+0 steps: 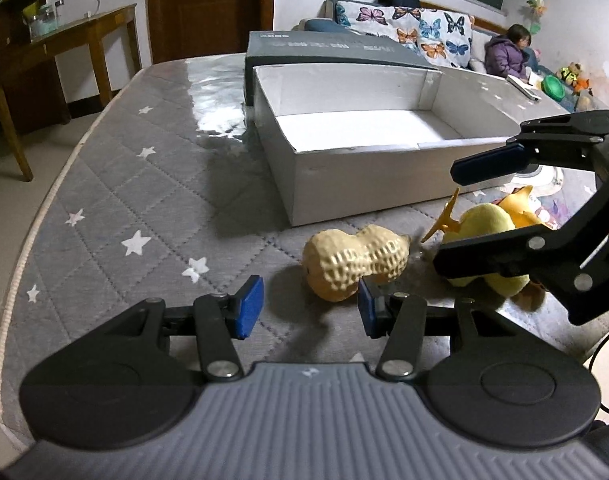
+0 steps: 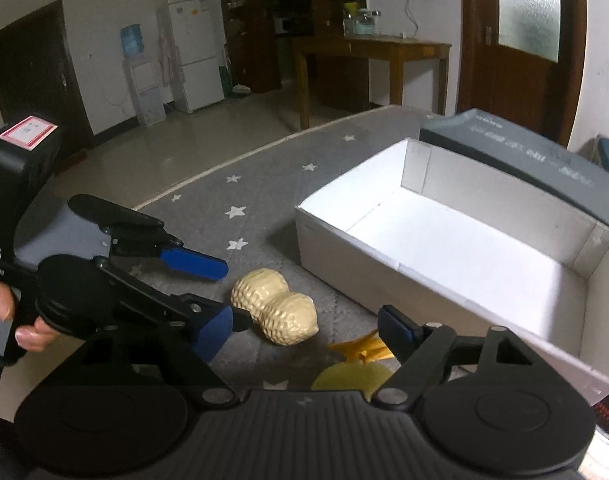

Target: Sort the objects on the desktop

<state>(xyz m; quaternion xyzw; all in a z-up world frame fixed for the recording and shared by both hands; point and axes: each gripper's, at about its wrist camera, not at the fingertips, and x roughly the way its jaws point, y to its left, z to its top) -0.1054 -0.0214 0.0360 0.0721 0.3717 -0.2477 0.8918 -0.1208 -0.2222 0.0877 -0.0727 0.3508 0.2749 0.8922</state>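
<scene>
Beige peanut toy (image 1: 354,265) is lying near my spread, released left gripper (image 1: 310,312) | my right gripper (image 2: 304,330) is gaping over yellow plush (image 1: 484,236) | white box (image 1: 328,168) is sitting far

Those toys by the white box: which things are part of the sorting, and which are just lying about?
Part of the job: peanut toy, yellow plush, orange claw clip, white box, both open tongs.

Lying about: grey lid, wooden table, fridge.

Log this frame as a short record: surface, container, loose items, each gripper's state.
surface: grey star-print mat
container: white box, open, nothing visible inside
loose items: peanut toy; yellow plush; orange clip, all outside the box
left gripper: open, empty, near the peanut toy
right gripper: open, empty, above the yellow plush
</scene>
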